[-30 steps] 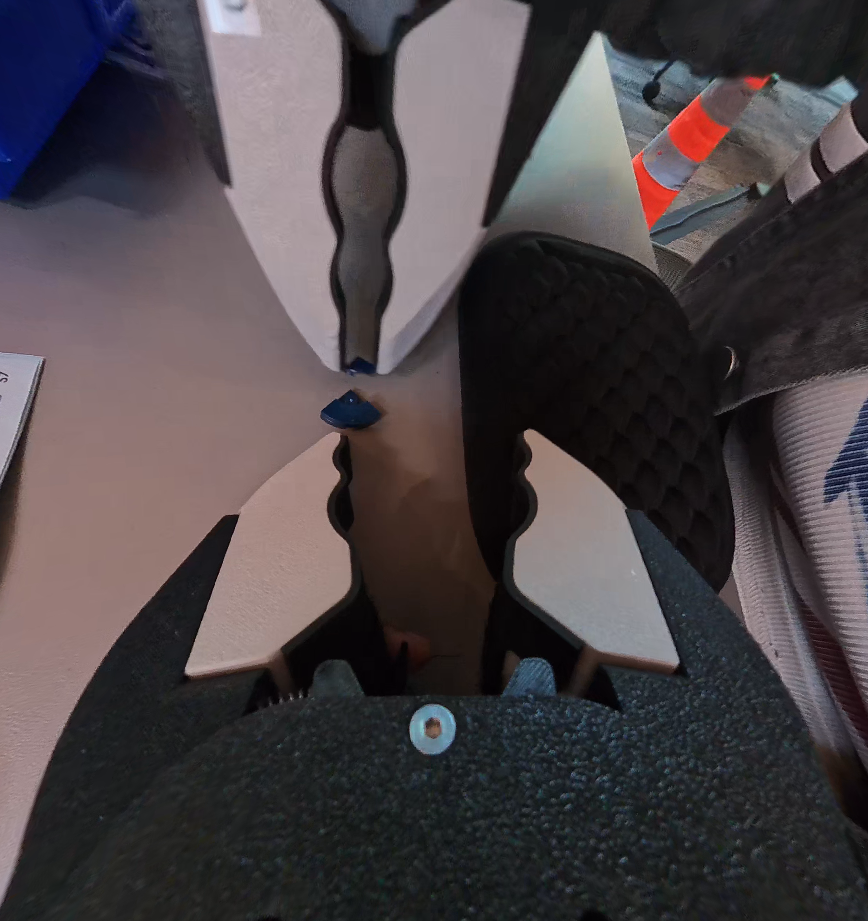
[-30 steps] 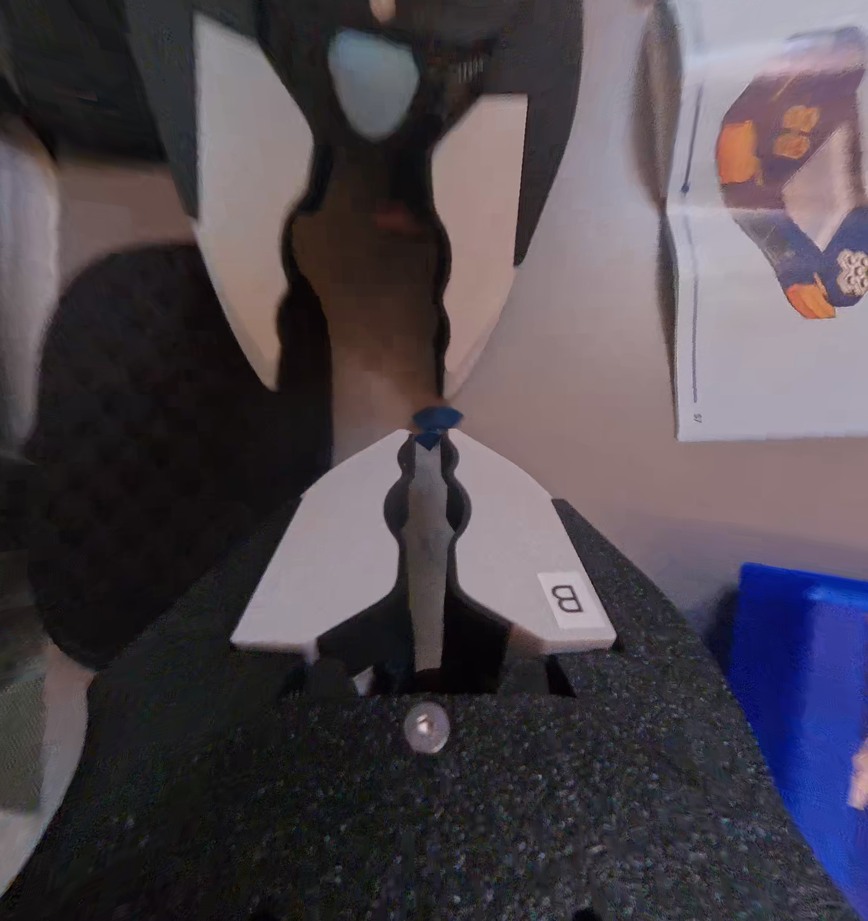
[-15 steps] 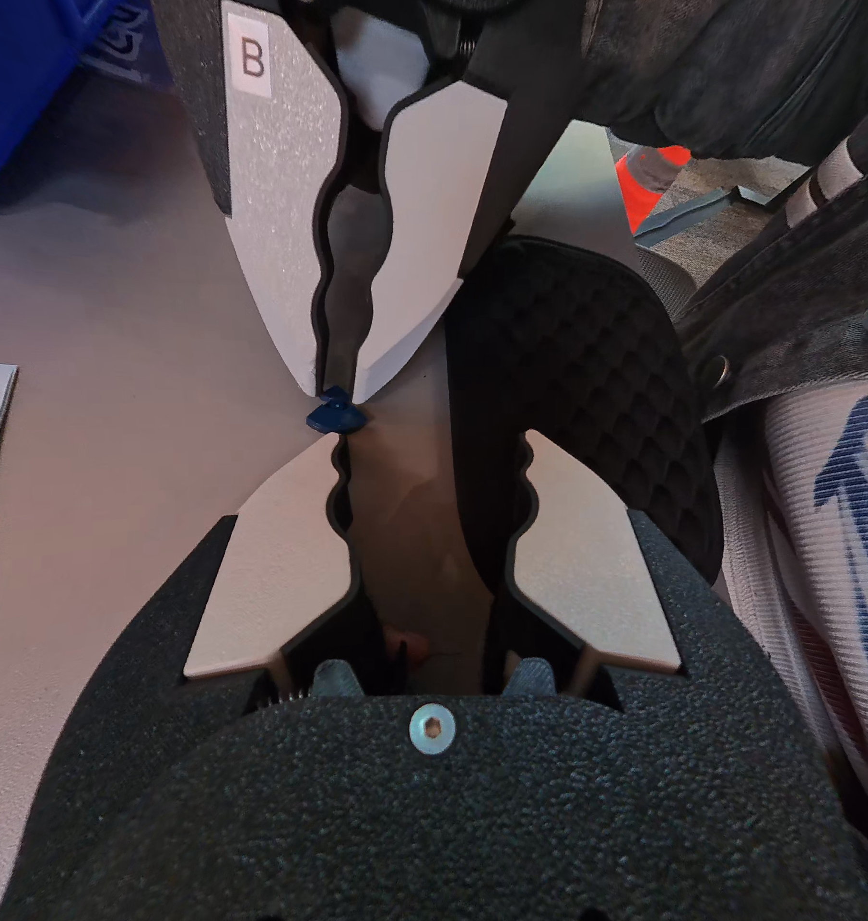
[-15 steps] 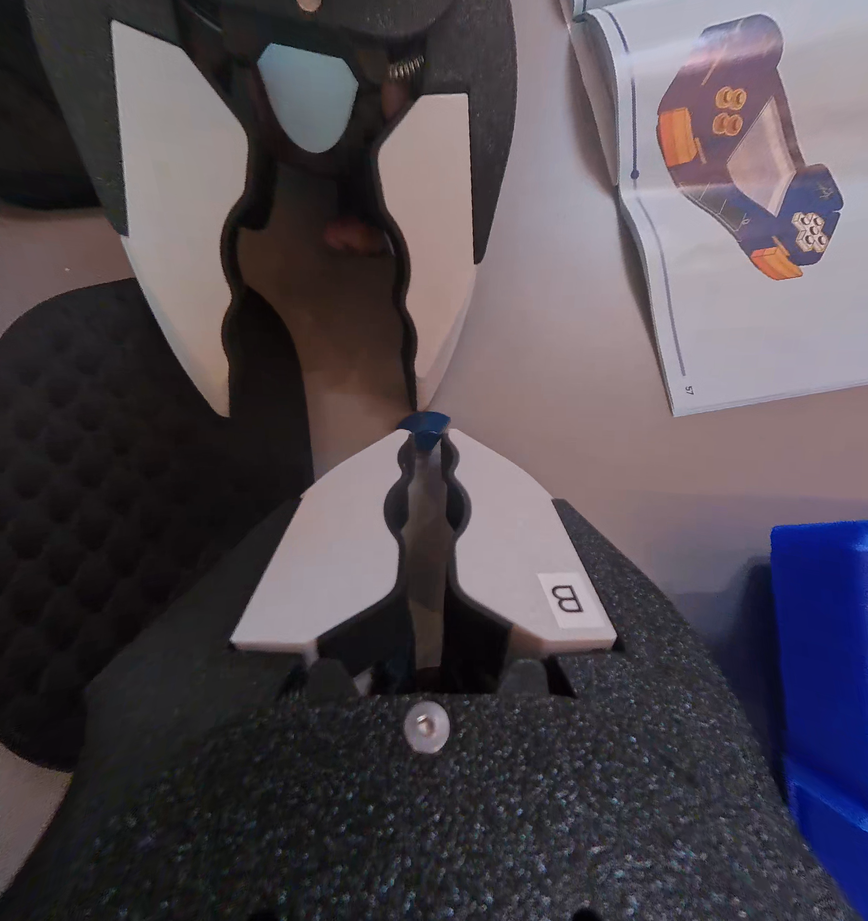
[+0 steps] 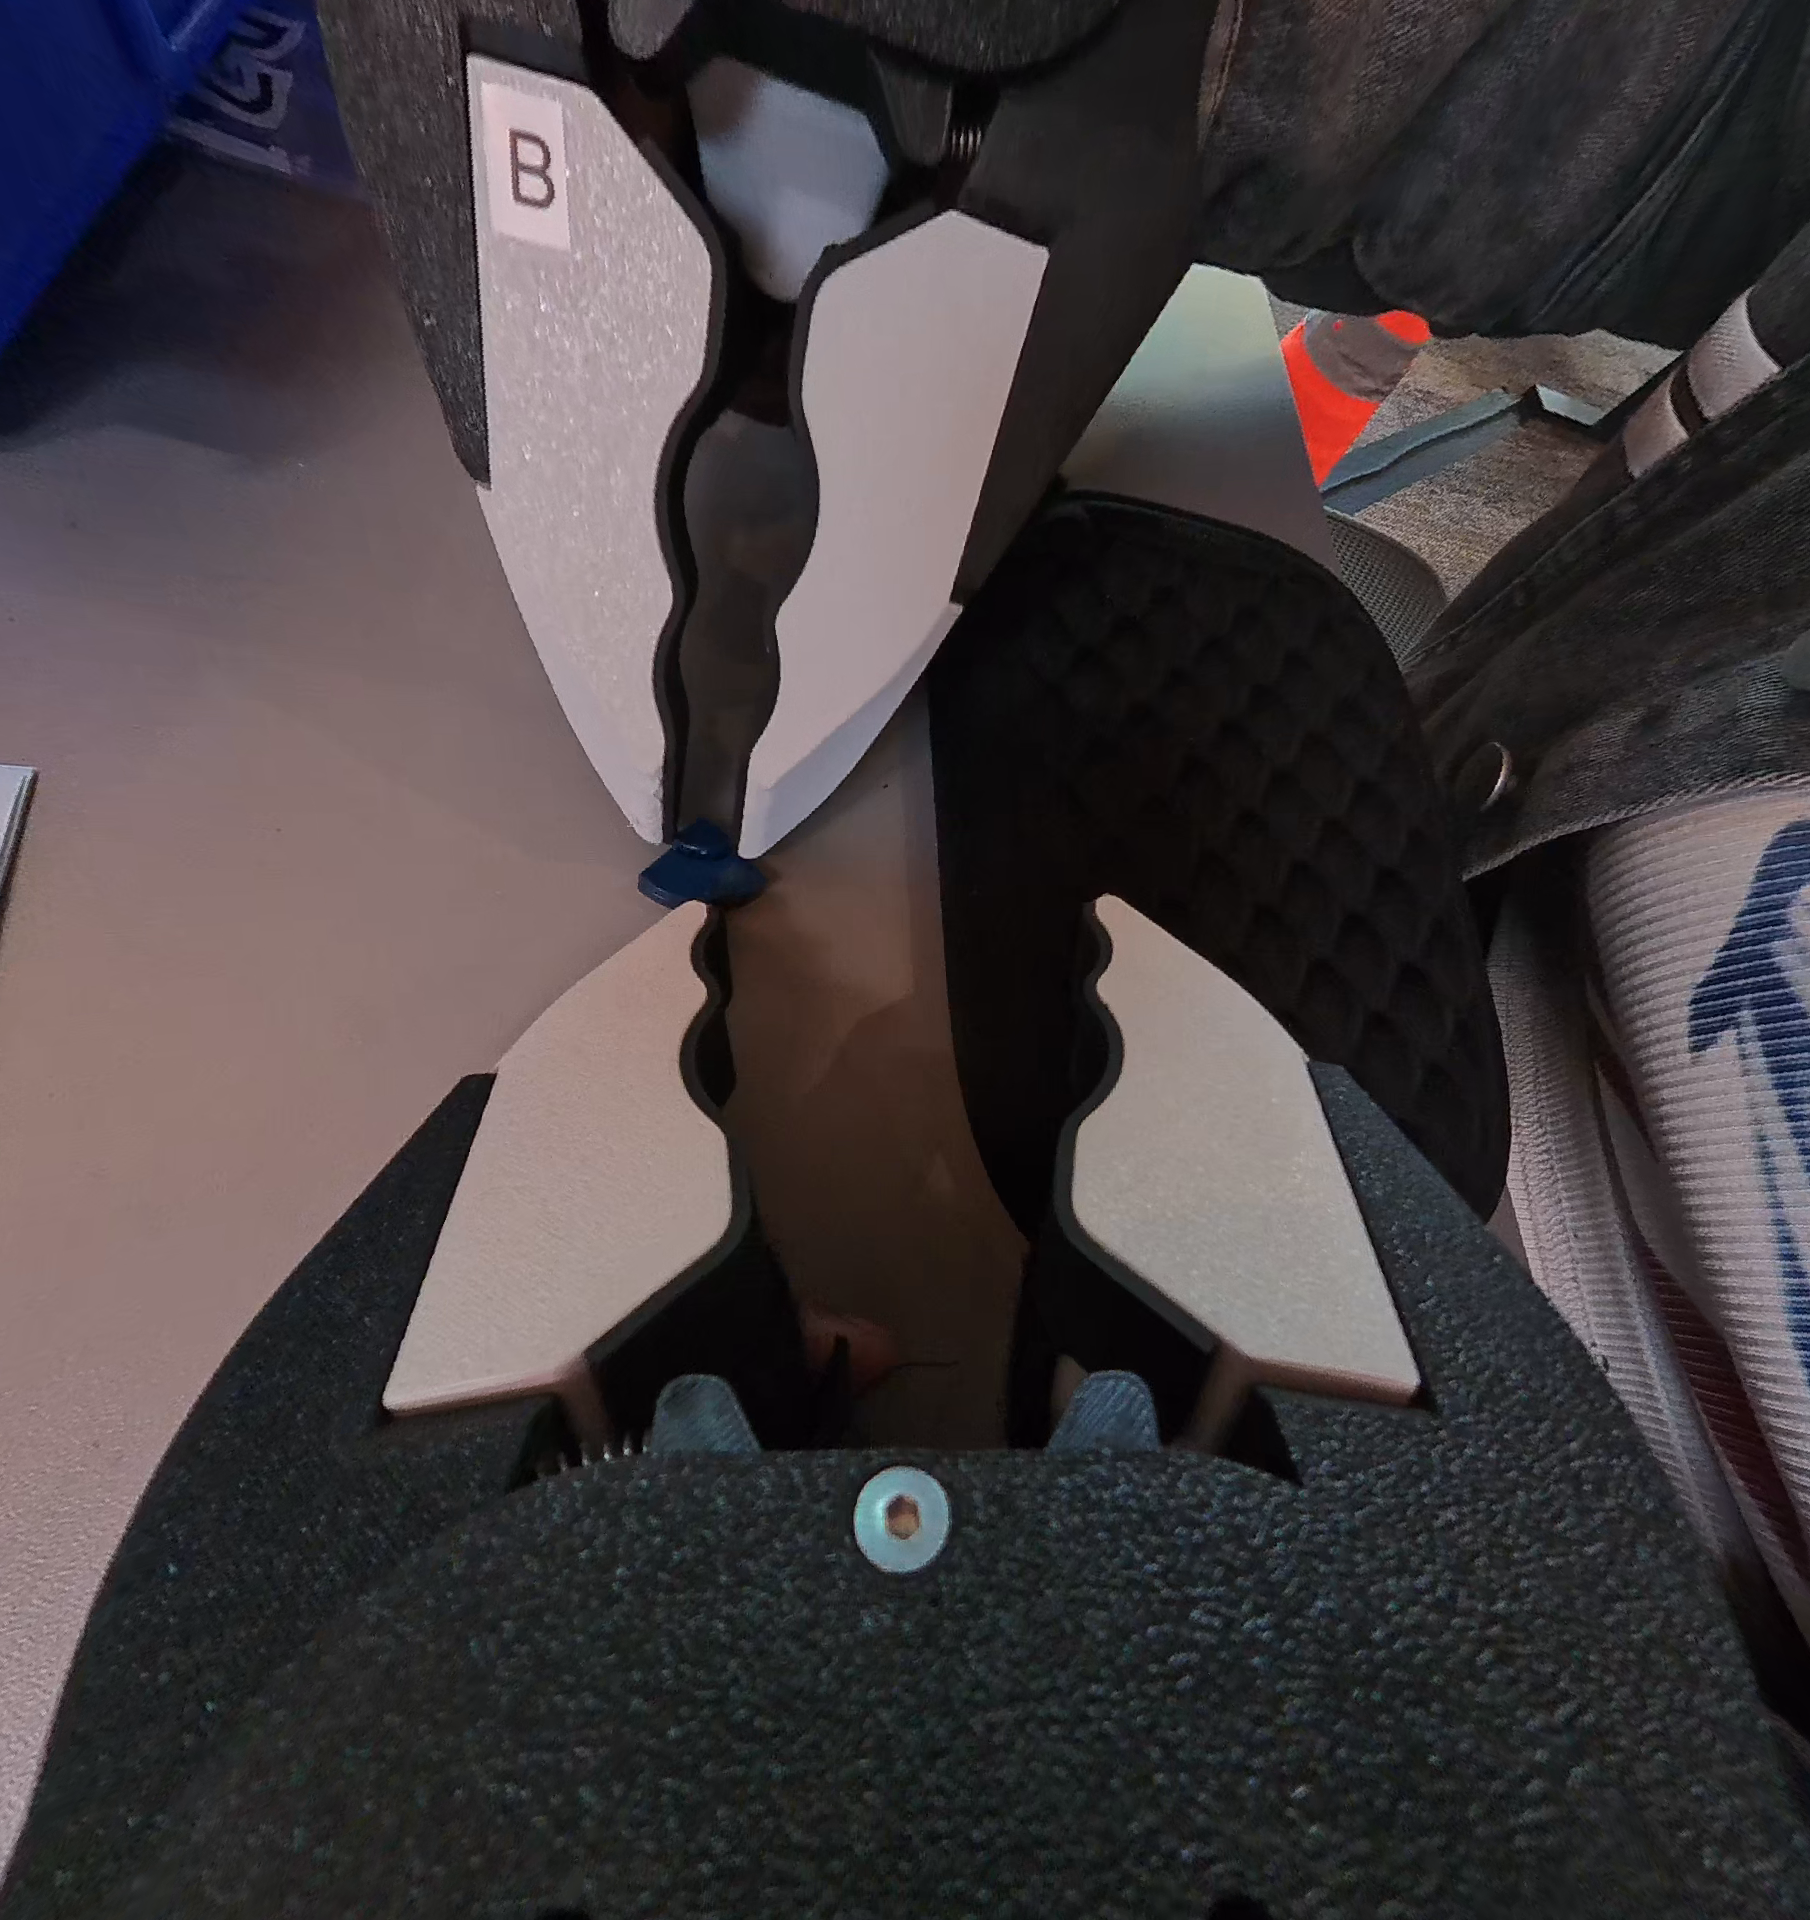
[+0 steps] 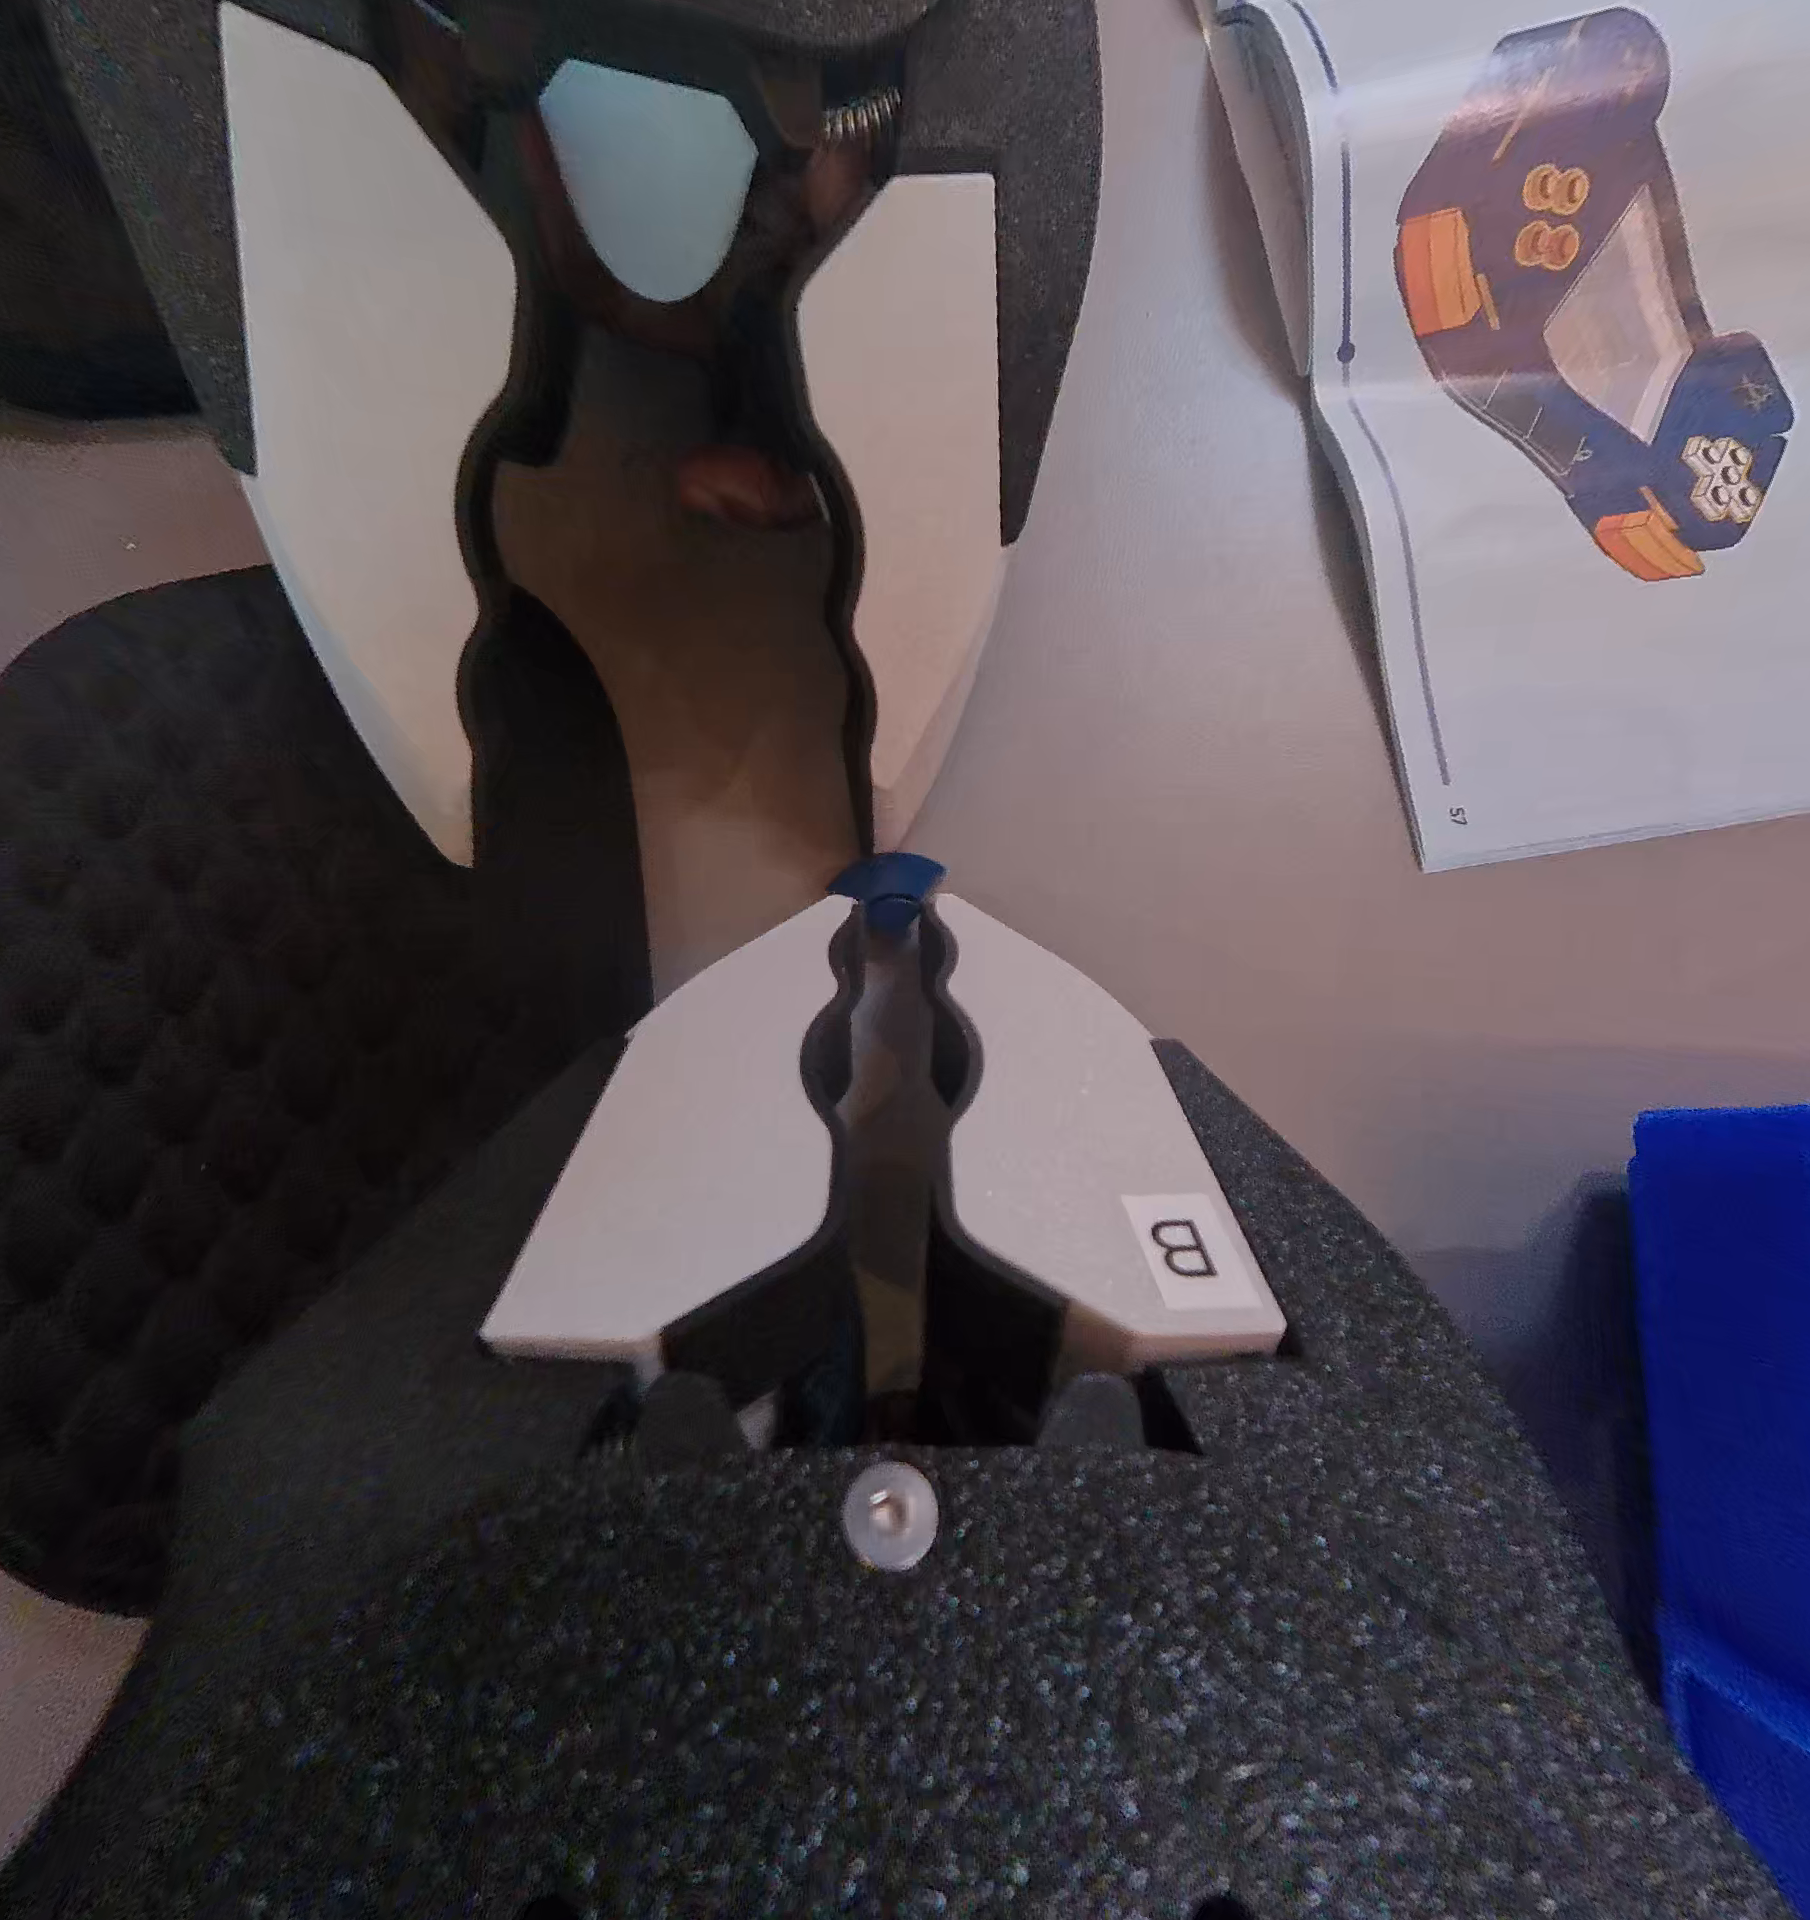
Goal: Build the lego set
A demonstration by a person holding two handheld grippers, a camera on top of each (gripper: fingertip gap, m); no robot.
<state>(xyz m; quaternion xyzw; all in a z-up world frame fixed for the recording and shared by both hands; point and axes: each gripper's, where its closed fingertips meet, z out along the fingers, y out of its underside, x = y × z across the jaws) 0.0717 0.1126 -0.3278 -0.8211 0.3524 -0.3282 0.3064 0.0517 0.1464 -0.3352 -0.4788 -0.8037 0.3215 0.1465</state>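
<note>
Overhead, both wrist views looked down on a pale tabletop (image 5: 205, 644), where the two grippers faced each other tip to tip. The right gripper (image 6: 888, 906) had its white fingers pinched nearly together on a small dark blue lego piece (image 6: 885, 883), which sat clamped at the very tips and jutted out a little beyond them. In the left wrist view that same piece (image 5: 701, 871) showed under the tips of the right gripper (image 5: 701, 831), touching or just short of the tip of the left gripper's left finger (image 5: 662, 997); I could not tell which. The left gripper (image 5: 896, 914) stood spread wide, with nothing between its fingers, and only bare table and a dark quilted cushion (image 5: 1223, 790) showed through the gap. In the right wrist view the left gripper (image 6: 672, 842) appeared farther off, equally spread, its nearer fingertip just beside the blue piece. An open instruction booklet (image 6: 1566, 644) lay on the table to the upper right of that view, showing a drawing of a blue and orange model, and a blue bin (image 6: 1753, 1455) stood at the lower right edge. An orange and grey cone (image 5: 1348, 374) stood on the floor beyond the table, and striped fabric (image 5: 1711, 1143) filled the right edge of the left wrist view.
</note>
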